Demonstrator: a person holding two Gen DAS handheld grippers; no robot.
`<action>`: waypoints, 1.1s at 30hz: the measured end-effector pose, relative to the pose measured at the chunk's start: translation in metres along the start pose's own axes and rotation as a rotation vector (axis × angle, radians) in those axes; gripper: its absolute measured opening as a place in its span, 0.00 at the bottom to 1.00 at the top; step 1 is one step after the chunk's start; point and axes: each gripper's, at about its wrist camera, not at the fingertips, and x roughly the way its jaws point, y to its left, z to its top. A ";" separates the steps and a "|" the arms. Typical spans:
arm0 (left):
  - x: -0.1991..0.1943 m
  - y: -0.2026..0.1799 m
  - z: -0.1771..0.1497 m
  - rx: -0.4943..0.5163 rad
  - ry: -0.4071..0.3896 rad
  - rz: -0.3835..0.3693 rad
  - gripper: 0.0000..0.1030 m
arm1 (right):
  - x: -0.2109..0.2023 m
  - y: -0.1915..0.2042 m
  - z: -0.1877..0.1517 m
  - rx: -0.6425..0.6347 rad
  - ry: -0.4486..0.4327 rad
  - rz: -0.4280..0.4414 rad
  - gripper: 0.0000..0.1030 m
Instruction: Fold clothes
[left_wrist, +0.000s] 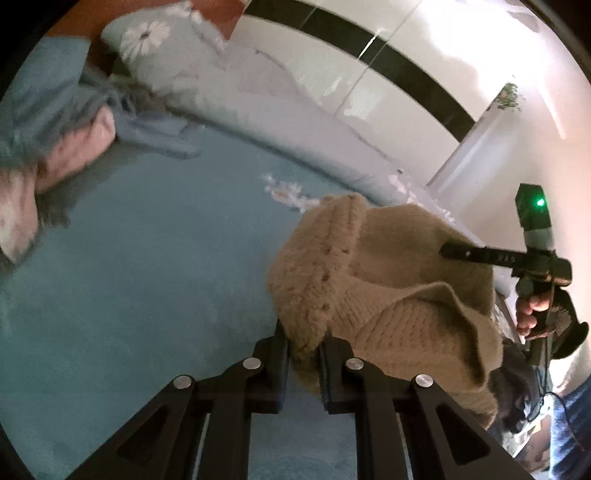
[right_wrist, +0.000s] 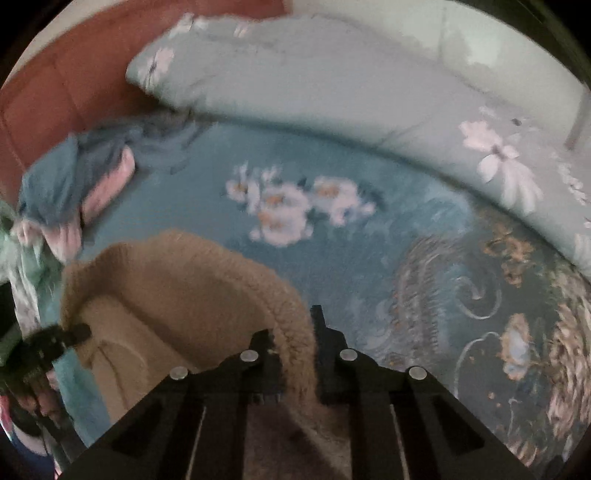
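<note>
A tan knitted sweater hangs in the air over the teal bed sheet, held between both grippers. My left gripper is shut on its thick ribbed edge. My right gripper is shut on another part of the ribbed edge; it also shows in the left wrist view, pinching the sweater from the right. In the right wrist view the sweater sags in a loop towards the left gripper at the left edge.
A heap of blue and pink clothes lies at the far left of the bed, also in the right wrist view. A pale floral duvet runs along the back. A red headboard stands behind. The sheet's flower print lies ahead.
</note>
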 end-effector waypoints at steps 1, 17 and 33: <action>-0.008 -0.004 0.004 0.017 -0.019 -0.007 0.14 | -0.011 0.001 0.002 0.007 -0.024 -0.013 0.12; -0.184 -0.068 0.098 0.272 -0.401 0.027 0.13 | -0.241 0.050 0.016 0.047 -0.512 -0.158 0.11; -0.323 -0.113 0.108 0.421 -0.676 0.027 0.13 | -0.388 0.112 -0.033 -0.096 -0.804 -0.169 0.11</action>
